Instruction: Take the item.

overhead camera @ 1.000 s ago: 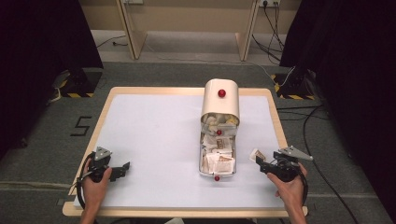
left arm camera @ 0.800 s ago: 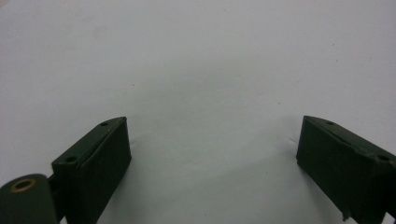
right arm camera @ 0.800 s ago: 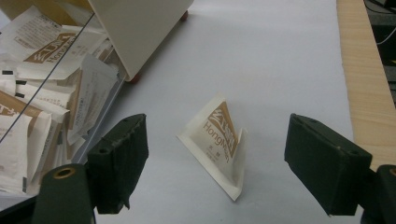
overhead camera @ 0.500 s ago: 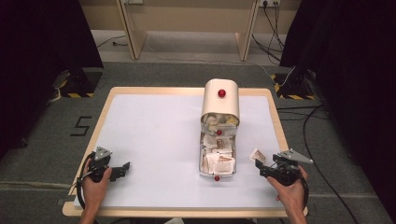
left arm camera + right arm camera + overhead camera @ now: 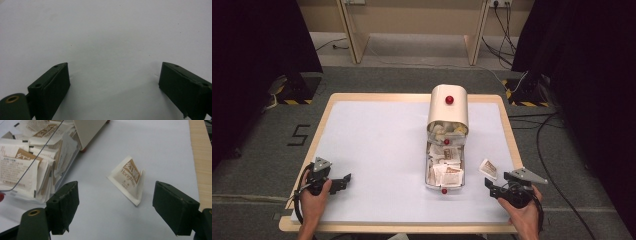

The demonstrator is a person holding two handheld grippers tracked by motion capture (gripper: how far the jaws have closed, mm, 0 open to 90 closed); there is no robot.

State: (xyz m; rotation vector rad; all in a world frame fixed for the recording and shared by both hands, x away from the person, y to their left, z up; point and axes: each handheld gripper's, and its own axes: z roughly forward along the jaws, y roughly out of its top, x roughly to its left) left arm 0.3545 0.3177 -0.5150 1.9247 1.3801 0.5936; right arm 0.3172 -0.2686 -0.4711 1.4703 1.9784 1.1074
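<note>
A cream box (image 5: 448, 109) with a red knob stands at the table's far middle. A clear drawer (image 5: 445, 170) is pulled out of it toward me, full of white and brown sachets (image 5: 22, 167). One sachet (image 5: 488, 168) (image 5: 129, 179) lies loose on the white mat just right of the drawer. My right gripper (image 5: 493, 187) (image 5: 125, 212) is open a little short of that sachet, nothing between its jaws. My left gripper (image 5: 343, 181) (image 5: 113, 85) is open over bare mat at the near left, far from the box.
The white mat (image 5: 377, 145) covers a wooden table (image 5: 507, 125); its right edge strip lies close to the loose sachet. A dark floor with cables and stand bases surrounds the table.
My right gripper has drawn back slightly toward the near edge, away from the loose sachet. The left gripper and the drawer have not moved.
</note>
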